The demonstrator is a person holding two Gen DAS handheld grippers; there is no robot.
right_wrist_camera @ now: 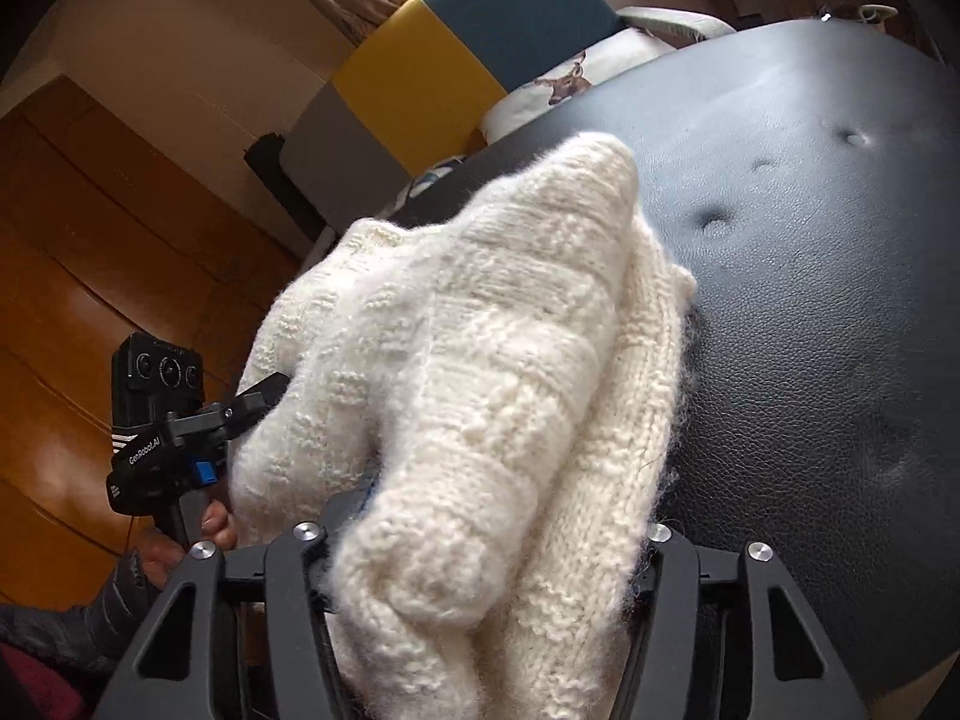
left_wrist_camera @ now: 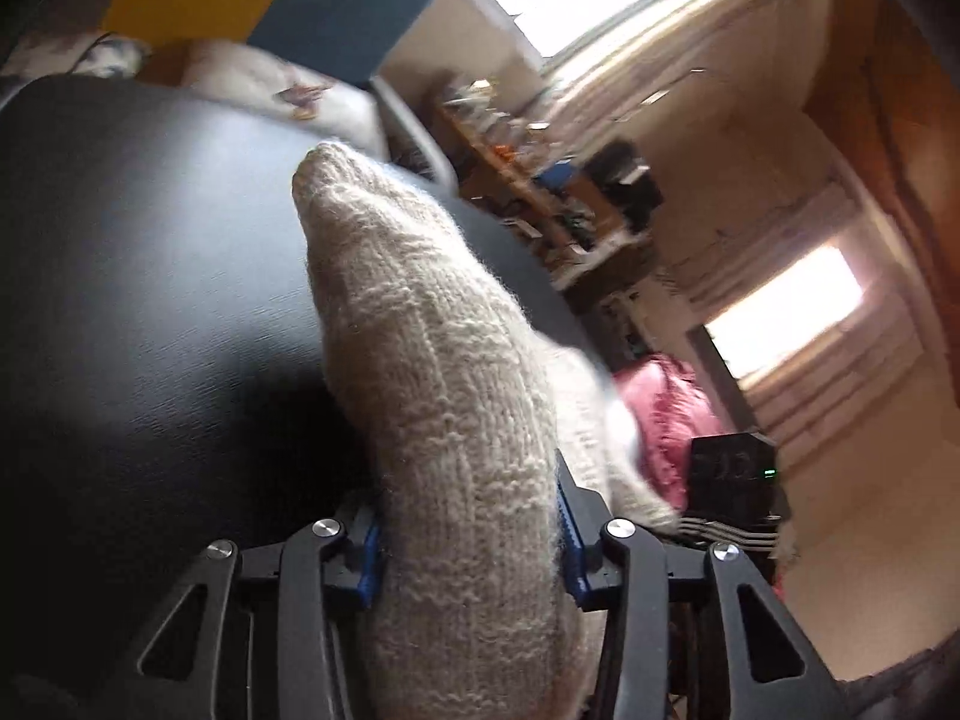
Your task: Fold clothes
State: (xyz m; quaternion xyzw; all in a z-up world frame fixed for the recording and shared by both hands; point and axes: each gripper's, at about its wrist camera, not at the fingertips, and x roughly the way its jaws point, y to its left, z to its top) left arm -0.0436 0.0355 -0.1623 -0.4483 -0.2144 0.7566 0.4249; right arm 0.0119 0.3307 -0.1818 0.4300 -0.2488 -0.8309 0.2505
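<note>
The broad black padded leather surface, dimpled with buttons, takes up most of the room in front of the person and serves as the place to fold on; it looks more like an upholstered seat or bench than a desk. Draped over its near edge is the cream-white chunky knitted sweater, bunched into thick ridges, part on the leather and part lifted off it. I judge it is held at two places so it can be raised and spread flat before a fold. The right tool is clamped on a fat roll of the knit, wool bulging out past both sides. The left tool pinches another fold, its blue pads pressed into the wool; from the right camera it sits just off the leather's edge. Behind stand a yellow and blue upholstered chair back and a white cushion printed with a deer, near the far edge but clear of the sweater
</note>
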